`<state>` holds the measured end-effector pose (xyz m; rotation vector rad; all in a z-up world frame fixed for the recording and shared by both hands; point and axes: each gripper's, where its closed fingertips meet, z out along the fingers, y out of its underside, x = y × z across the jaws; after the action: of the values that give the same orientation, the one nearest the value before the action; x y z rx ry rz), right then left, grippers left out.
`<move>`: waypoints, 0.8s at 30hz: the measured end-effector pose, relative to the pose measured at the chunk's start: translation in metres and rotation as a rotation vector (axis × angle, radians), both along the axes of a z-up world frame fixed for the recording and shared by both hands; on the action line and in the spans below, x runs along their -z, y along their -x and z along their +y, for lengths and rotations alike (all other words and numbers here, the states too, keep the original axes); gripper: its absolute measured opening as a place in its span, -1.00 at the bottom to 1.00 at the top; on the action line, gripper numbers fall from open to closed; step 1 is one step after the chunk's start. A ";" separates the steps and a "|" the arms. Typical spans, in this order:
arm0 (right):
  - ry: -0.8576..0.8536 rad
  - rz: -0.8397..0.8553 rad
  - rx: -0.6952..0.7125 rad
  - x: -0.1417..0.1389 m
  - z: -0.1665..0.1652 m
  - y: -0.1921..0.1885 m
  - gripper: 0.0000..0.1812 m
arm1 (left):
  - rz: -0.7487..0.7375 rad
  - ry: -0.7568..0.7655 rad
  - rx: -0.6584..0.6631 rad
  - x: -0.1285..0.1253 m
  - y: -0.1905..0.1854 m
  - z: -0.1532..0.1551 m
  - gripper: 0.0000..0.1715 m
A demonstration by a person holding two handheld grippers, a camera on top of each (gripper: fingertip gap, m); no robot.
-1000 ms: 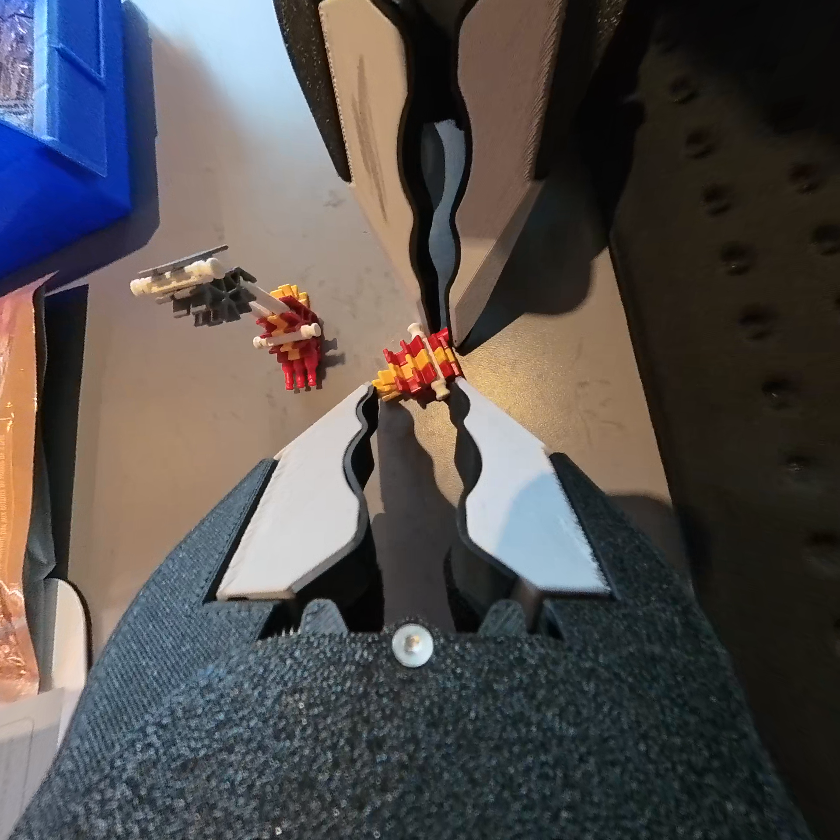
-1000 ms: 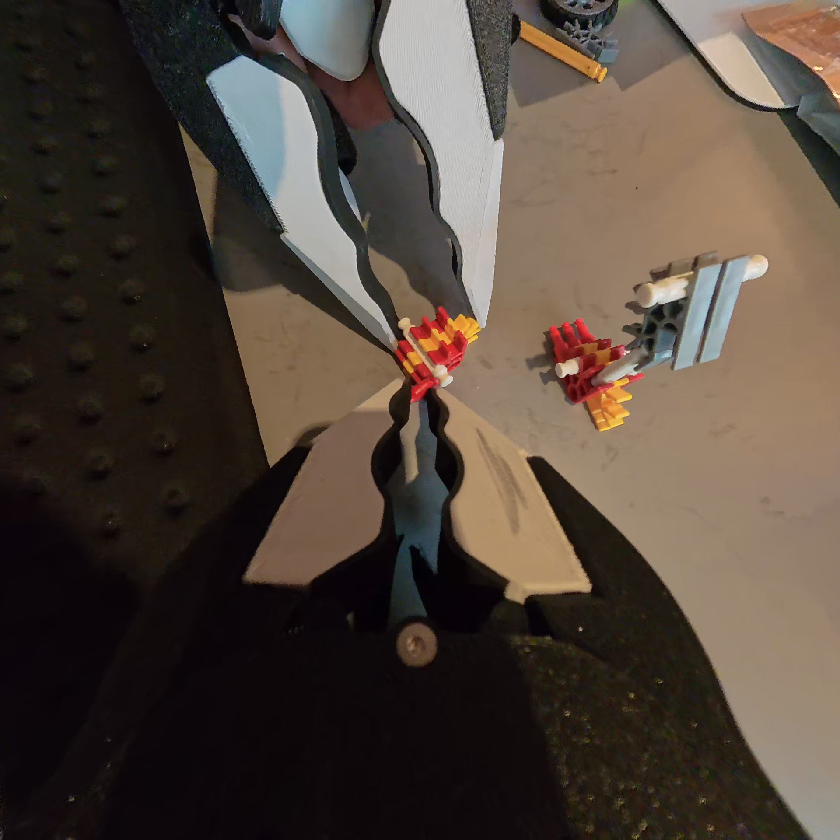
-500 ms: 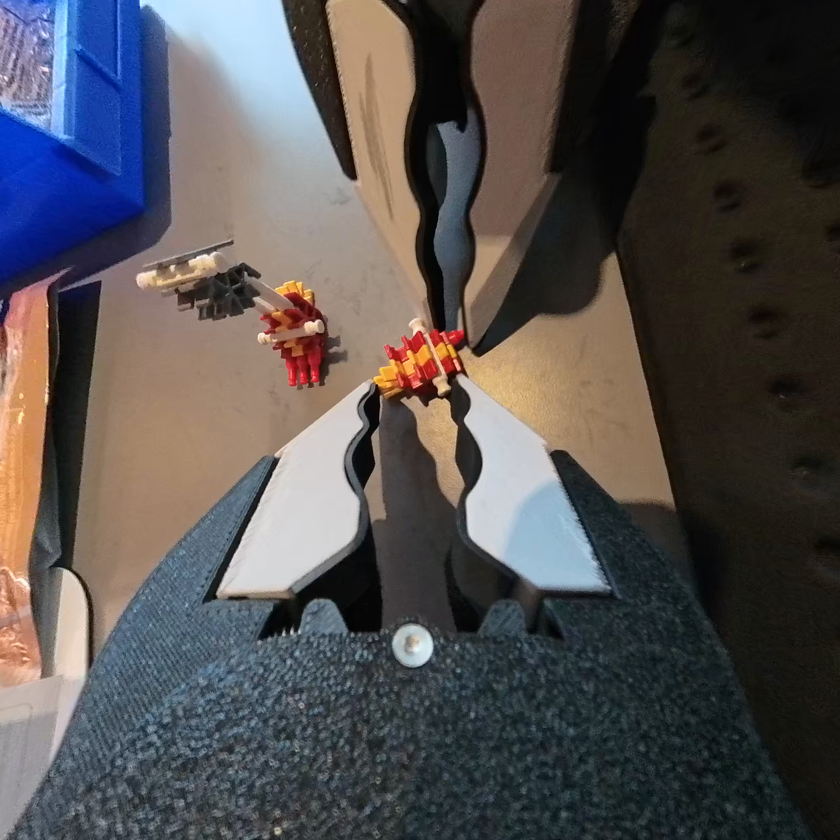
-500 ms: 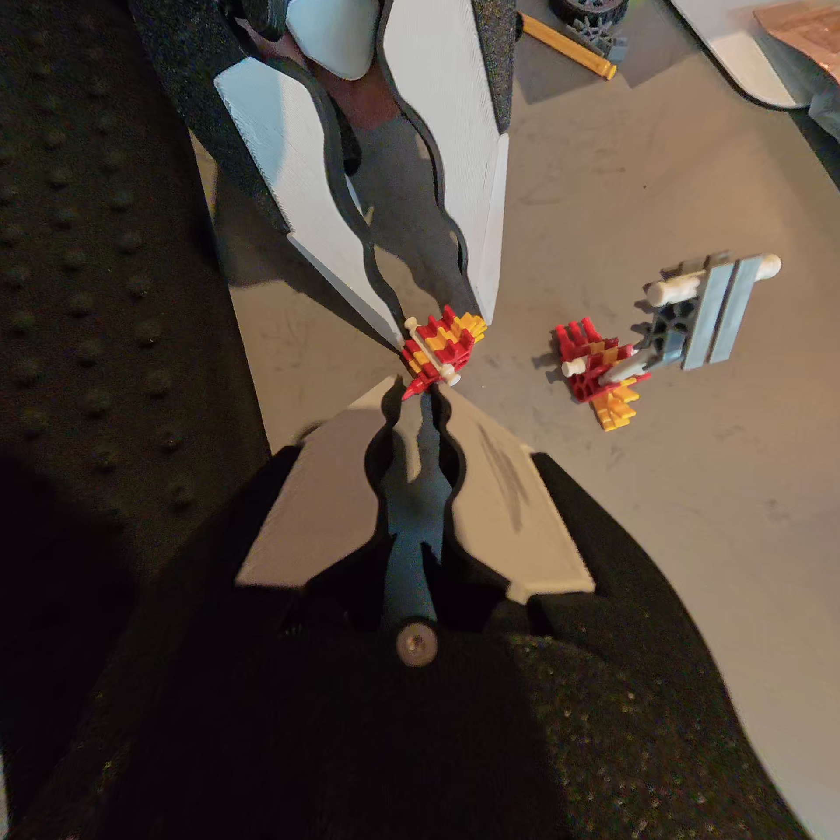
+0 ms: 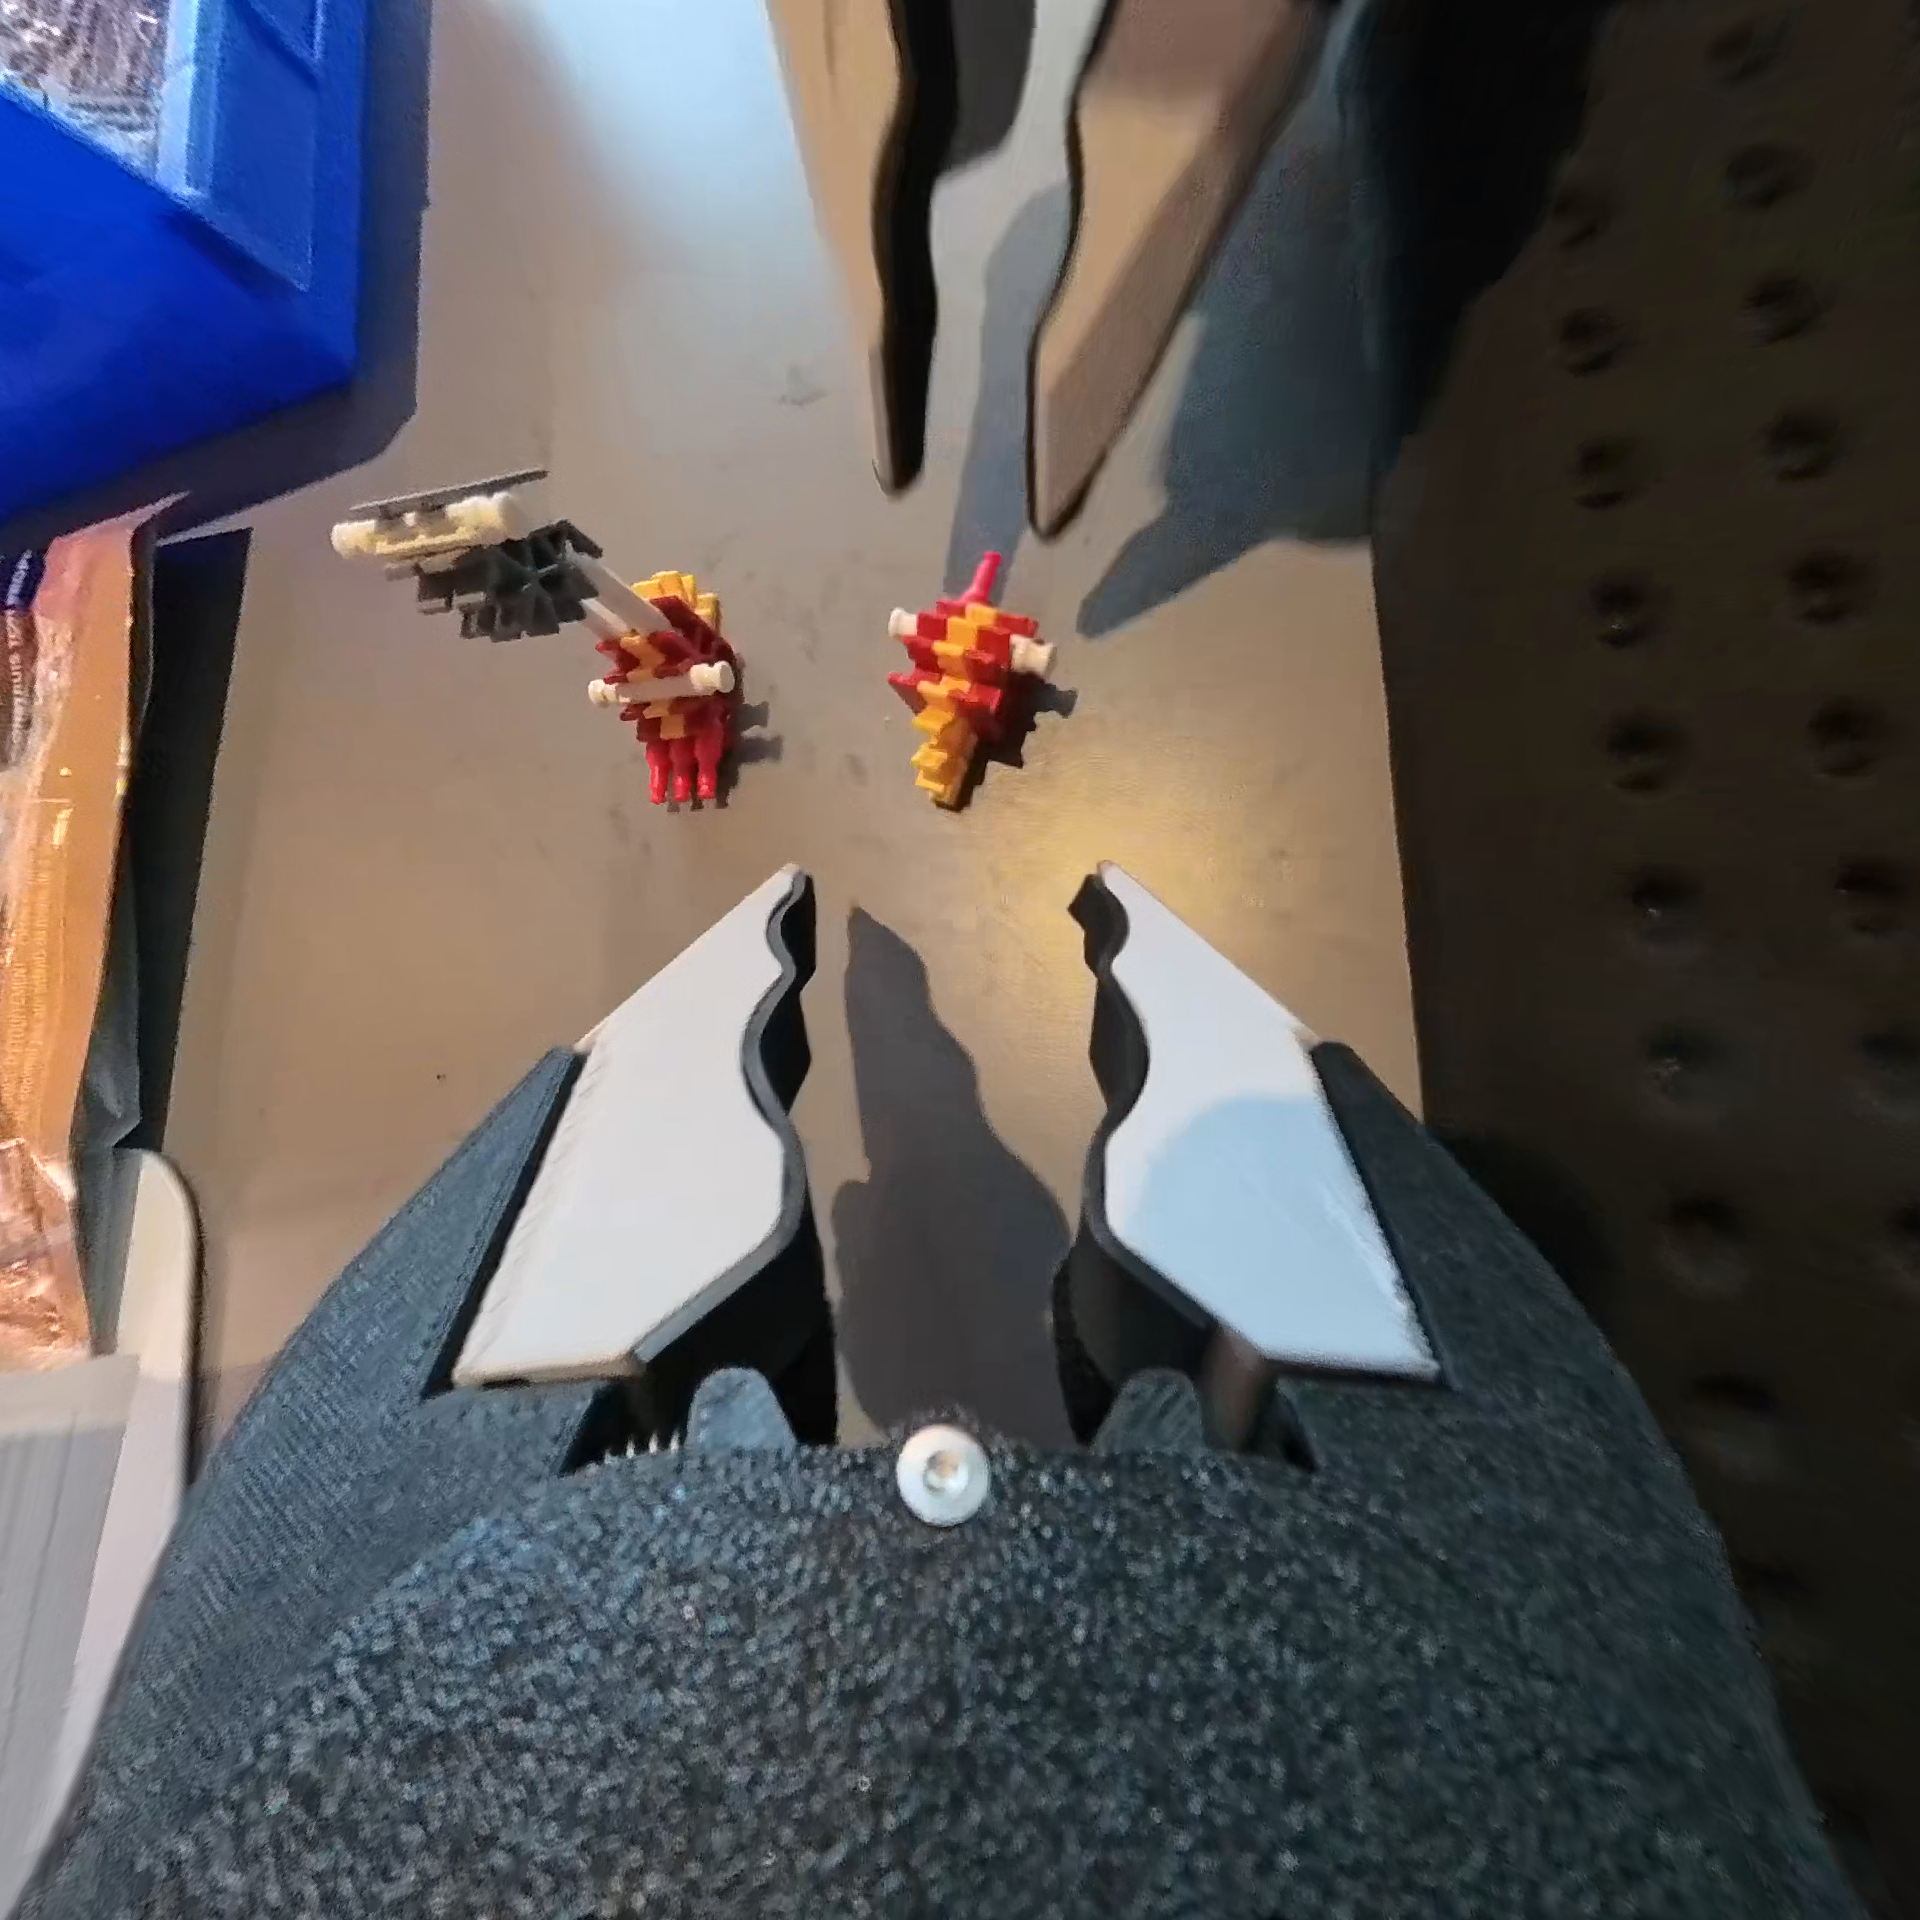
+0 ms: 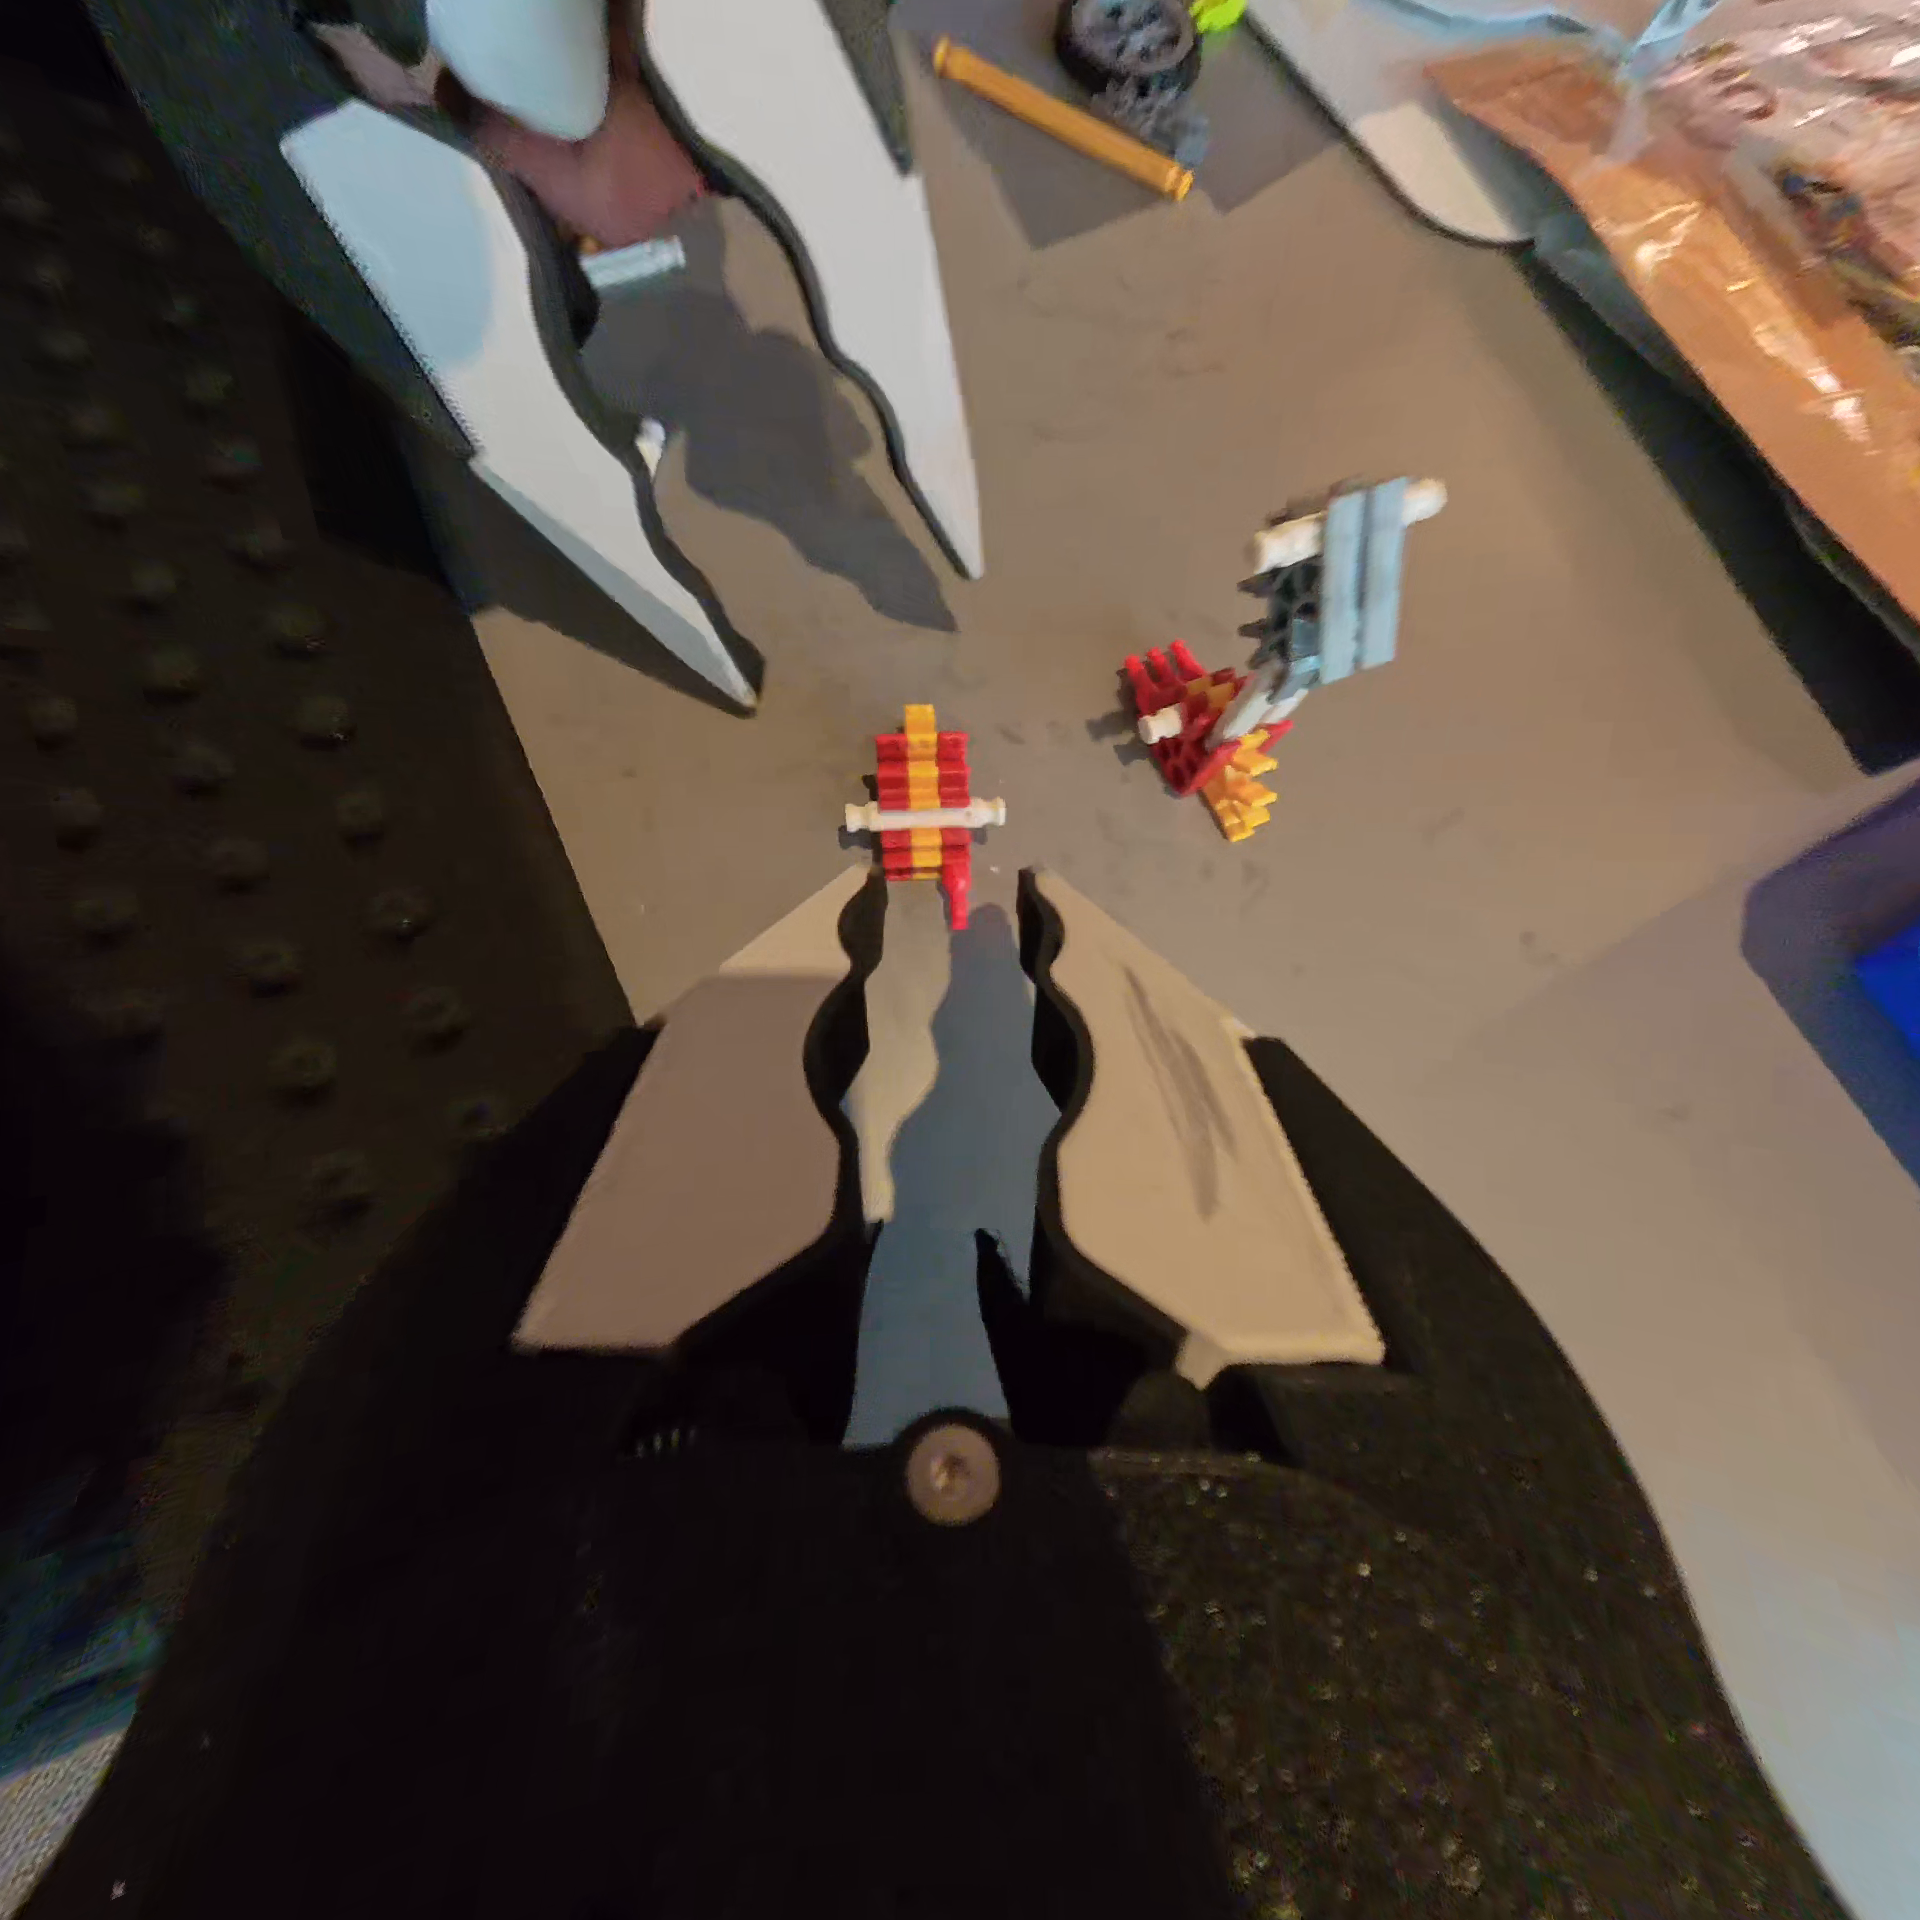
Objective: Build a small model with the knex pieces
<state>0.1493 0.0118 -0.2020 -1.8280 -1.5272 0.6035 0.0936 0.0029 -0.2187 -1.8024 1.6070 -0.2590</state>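
Note:
A small red and yellow block piece with a white rod through it (image 5: 971, 686) lies on the grey table, free of both grippers. My left gripper (image 5: 945, 883) is open and empty, its tips a short way back from the piece. My right gripper (image 6: 948, 878) is open and empty, just behind the same piece (image 6: 920, 800). Each gripper shows across from the other: the right gripper (image 5: 971, 499) at the top of the left wrist view, and the left gripper (image 6: 852, 629) at the top of the right wrist view. A second red and yellow piece joined to grey and white parts (image 5: 665, 675) lies beside the first, and shows in the right wrist view (image 6: 1216, 727).
A blue bin (image 5: 156, 260) stands at the far left, with an orange bag (image 5: 52, 831) below it. A black dimpled mat (image 5: 1662, 727) borders the table on the right. A yellow rod (image 6: 1060, 114) and a black wheel (image 6: 1127, 31) lie beyond the left gripper.
Both grippers had closed on the red and yellow piece from opposite sides. They have opened, let it go and drawn back. The piece now lies on the table.

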 end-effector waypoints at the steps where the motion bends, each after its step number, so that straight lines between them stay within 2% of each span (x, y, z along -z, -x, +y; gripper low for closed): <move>1: -0.011 0.005 0.013 -0.005 0.001 -0.005 -0.72 | 0.011 -0.017 -0.004 -0.003 0.003 -0.001 -0.40; 5: -0.023 0.005 0.035 -0.013 -0.002 -0.018 -0.72 | 0.029 -0.041 -0.064 -0.026 0.037 0.000 -0.42; 11: -0.054 -0.010 0.006 -0.005 -0.014 -0.009 -0.73 | 0.123 -0.035 -0.281 -0.055 0.149 -0.004 -0.52; 13: -0.102 -0.080 0.012 0.006 -0.010 -0.009 -0.73 | 0.151 -0.015 -0.333 -0.054 0.177 -0.012 -0.53; 17: -0.070 -0.015 -0.006 0.003 -0.016 0.005 -0.76 | 0.167 0.055 -0.343 -0.035 0.190 -0.026 -0.60; 19: -0.091 -0.025 0.005 0.003 -0.014 0.005 -0.77 | 0.246 0.066 -0.346 -0.020 0.203 -0.027 -0.62; 24: -0.085 -0.021 0.008 0.006 -0.017 0.001 -0.77 | 0.276 0.057 -0.440 -0.021 0.238 -0.017 -0.65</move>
<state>0.1480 -0.0053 -0.2076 -1.7804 -1.5345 0.5091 -0.1447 -0.0144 -0.1976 -2.2548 1.3384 0.1548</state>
